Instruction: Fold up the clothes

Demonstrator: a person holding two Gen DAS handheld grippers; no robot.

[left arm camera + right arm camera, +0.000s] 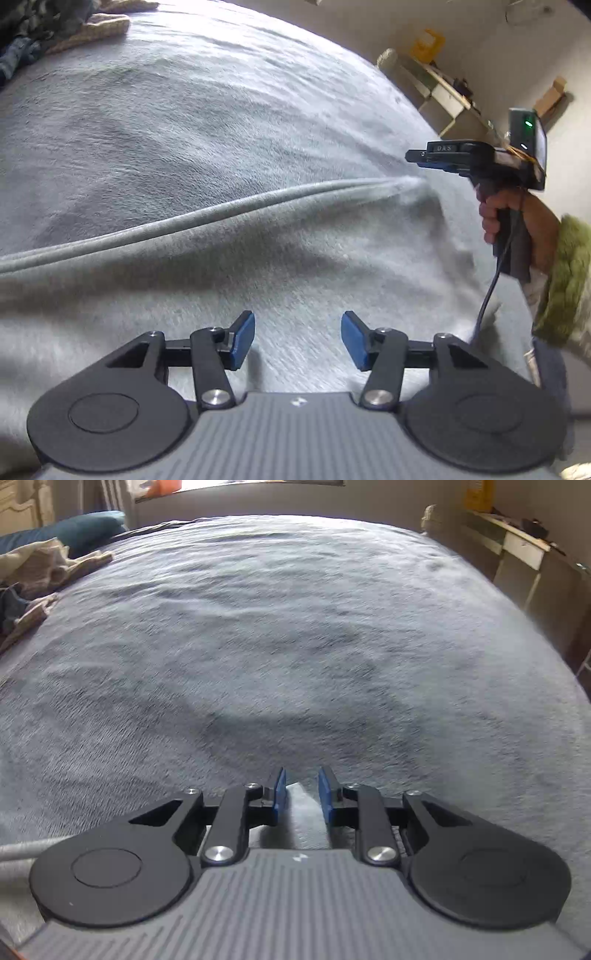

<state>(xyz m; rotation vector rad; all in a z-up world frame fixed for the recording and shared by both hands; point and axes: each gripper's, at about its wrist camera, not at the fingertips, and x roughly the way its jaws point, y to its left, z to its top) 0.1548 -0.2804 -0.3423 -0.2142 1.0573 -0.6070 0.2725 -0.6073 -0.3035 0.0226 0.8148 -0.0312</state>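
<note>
The left tool (297,339) hovers with its 2 blue pads well apart and nothing between them, just above a pale grey garment (258,266) spread on the bed (184,122). The right tool (302,794) has its pads close together but not touching; a pale corner of cloth shows in the gap, and I cannot tell whether the pads press on it. From the left view, that tool sits at the right end of a thick rolled hem (221,206) running across the garment, held by a hand (517,229) in a green fuzzy sleeve (565,280).

The garment lies at the near edge of the bed, fairly flat, with only soft ripples. No crisp fold lines are visible, so I judge it laid out or at most part folded, with the main folds left to do. At the far left corner of the bed a loose pile of clothes (33,572) waits unfolded, so most of the task remains.
</note>
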